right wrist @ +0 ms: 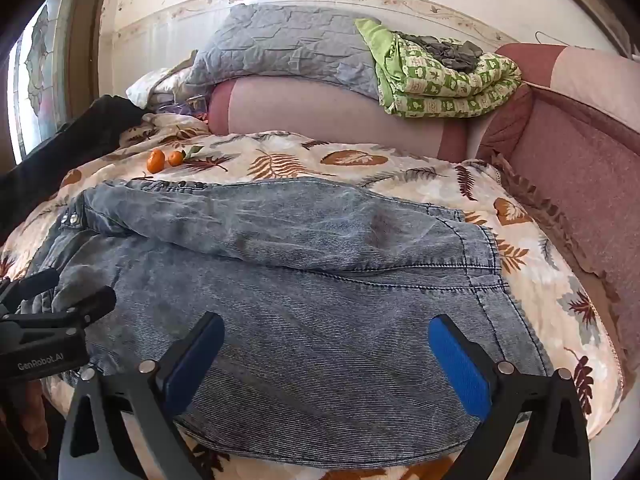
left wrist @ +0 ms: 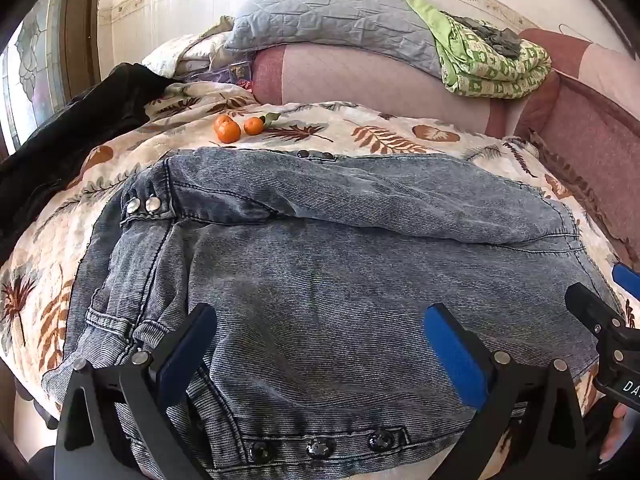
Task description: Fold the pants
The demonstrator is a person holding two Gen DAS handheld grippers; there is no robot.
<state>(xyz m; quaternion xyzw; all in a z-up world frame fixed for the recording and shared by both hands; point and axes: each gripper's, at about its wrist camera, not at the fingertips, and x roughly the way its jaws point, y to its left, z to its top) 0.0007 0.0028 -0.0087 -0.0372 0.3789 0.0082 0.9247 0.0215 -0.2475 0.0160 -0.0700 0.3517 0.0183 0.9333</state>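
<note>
Left wrist view: denim pants (left wrist: 320,280) lie spread on the leaf-print bedspread (left wrist: 384,136) of the bed, partly folded, one layer laid over the far half.
My left claw (left wrist: 320,344): fingers wide apart, holding nothing, poised over the near part of the denim; a row of dark buttons (left wrist: 320,448) sits just below it.
My right claw (left wrist: 608,304): only its edge shows at the right border, over the denim's right side; I cannot tell its state from here.
Beyond the pants: oranges (left wrist: 236,128) on the bedspread, a dark garment (left wrist: 80,128) at the left.

Right wrist view: pants (right wrist: 304,304) fill the middle, right edge near the bedspread (right wrist: 532,288) margin.
My right claw (right wrist: 326,356): fingers spread apart, empty, above the near denim.
My left claw (right wrist: 60,300): at the left border, over the denim's left side.
Far side: grey quilt (right wrist: 280,48) and green blanket (right wrist: 440,80) on the pink sofa back (right wrist: 312,108).
</note>
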